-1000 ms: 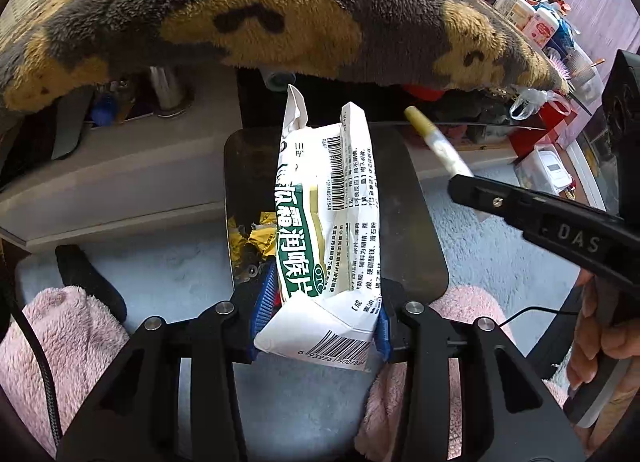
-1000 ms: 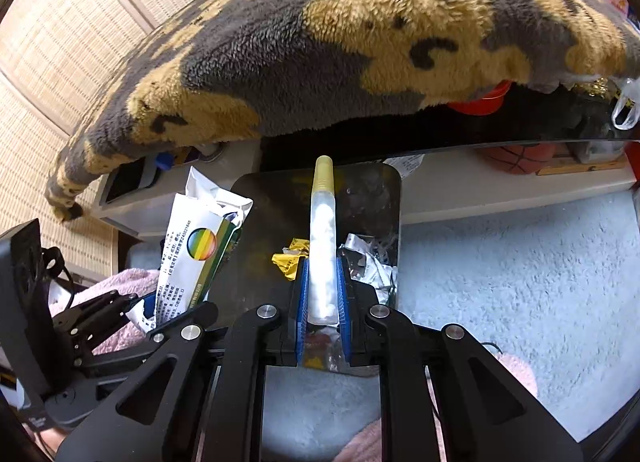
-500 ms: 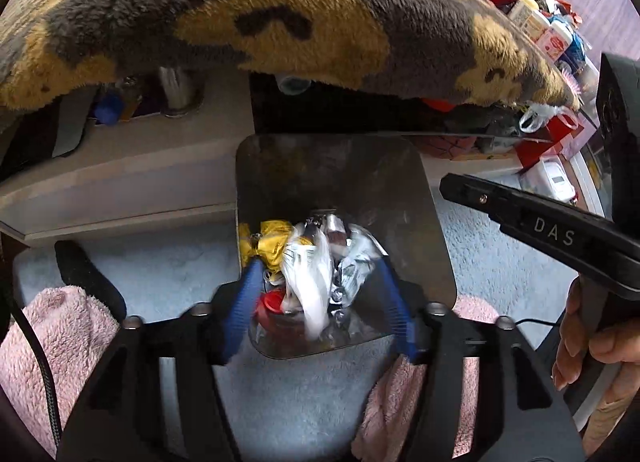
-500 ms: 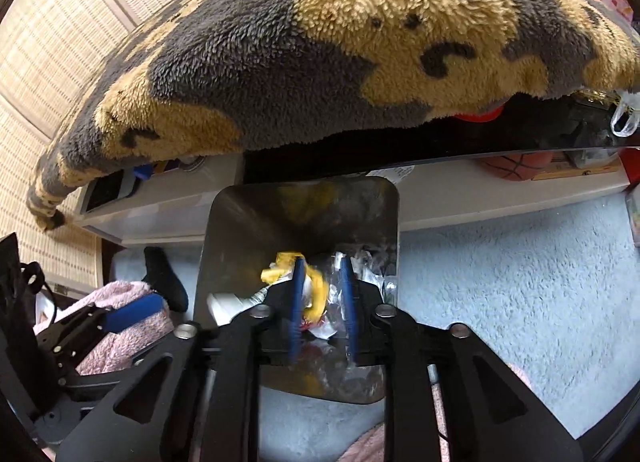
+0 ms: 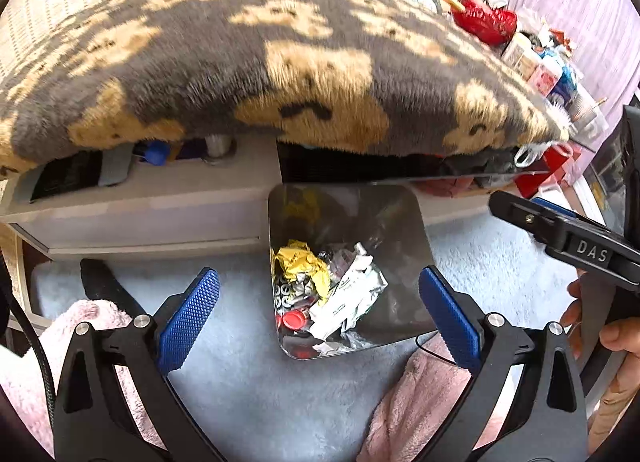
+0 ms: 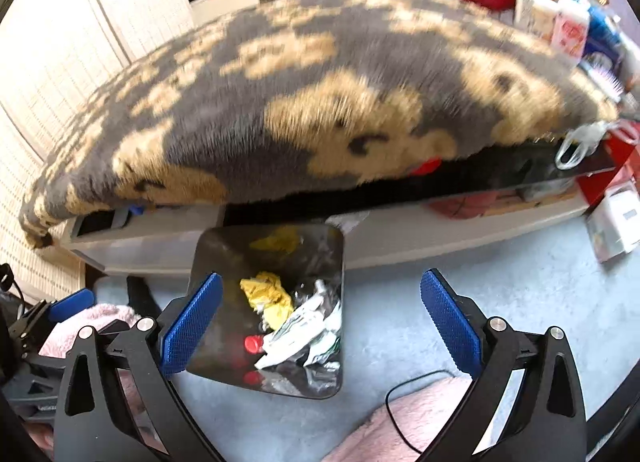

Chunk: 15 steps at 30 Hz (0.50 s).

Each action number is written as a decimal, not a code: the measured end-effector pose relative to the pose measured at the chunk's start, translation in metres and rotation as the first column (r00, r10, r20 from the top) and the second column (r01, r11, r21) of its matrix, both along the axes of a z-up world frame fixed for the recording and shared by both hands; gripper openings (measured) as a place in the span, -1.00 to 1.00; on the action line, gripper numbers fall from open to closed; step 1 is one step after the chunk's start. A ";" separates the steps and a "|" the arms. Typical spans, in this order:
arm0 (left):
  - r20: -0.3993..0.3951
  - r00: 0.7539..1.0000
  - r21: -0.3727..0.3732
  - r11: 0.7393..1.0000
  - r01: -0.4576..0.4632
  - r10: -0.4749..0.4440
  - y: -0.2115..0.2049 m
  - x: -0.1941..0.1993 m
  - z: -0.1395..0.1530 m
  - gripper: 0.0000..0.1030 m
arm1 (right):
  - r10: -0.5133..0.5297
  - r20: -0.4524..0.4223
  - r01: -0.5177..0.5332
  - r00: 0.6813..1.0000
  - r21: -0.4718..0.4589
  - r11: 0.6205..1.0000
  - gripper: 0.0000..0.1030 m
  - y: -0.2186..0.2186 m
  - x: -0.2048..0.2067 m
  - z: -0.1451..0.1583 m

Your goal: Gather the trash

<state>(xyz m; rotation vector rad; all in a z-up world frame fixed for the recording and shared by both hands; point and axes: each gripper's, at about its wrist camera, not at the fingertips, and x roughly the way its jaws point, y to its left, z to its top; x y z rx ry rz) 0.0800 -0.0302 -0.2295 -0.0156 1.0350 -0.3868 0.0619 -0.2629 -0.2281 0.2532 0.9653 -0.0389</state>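
Bin (image 5: 404, 217) on carpet (image 5: 256, 394) before low shelf (image 5: 152, 217), trash (image 5: 340, 290) inside, blanket (image 5: 256, 73) draped above

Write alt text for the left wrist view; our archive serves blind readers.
The open left gripper, empty after its jaws just opened, hangs above a shiny metal trash bin on pale blue carpet holding a yellow wrapper, white packaging and a red cap. A grey-and-tan plush blanket fills the background.

Hovering side by side, angled steeply downward: left gripper (image 5: 319, 314) and right gripper (image 6: 320, 318), jaws just having been opening, now gaping wide with nothing between the blue pads (image 5: 188, 316).
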 end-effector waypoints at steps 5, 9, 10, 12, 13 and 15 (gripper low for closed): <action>0.076 0.997 -0.007 1.000 -0.024 0.024 0.003 -0.010 0.036 0.84 | -0.034 0.083 0.035 0.996 -0.011 0.999 0.93 -0.006 -0.014 0.037; 0.162 0.986 -0.021 0.999 -0.041 0.044 0.009 -0.022 0.071 0.84 | -0.046 0.159 0.050 0.986 -0.023 0.998 0.93 -0.008 -0.029 0.069; 0.180 0.983 -0.026 0.999 -0.043 0.047 0.010 -0.025 0.078 0.84 | -0.049 0.176 0.055 0.983 -0.029 0.998 0.93 -0.008 -0.032 0.076; 0.231 0.971 -0.045 0.998 -0.052 0.061 0.014 -0.034 0.099 0.84 | -0.057 0.226 0.068 0.972 -0.044 0.997 0.93 -0.008 -0.042 0.096; 0.256 0.964 -0.056 0.997 -0.055 0.068 0.016 -0.038 0.109 0.84 | -0.059 0.242 0.073 0.969 -0.048 0.996 0.93 -0.008 -0.045 0.101; 0.299 0.951 -0.069 0.996 -0.063 0.081 0.019 -0.045 0.127 0.84 | -0.066 0.293 0.086 0.954 -0.057 0.995 0.93 -0.008 -0.055 0.118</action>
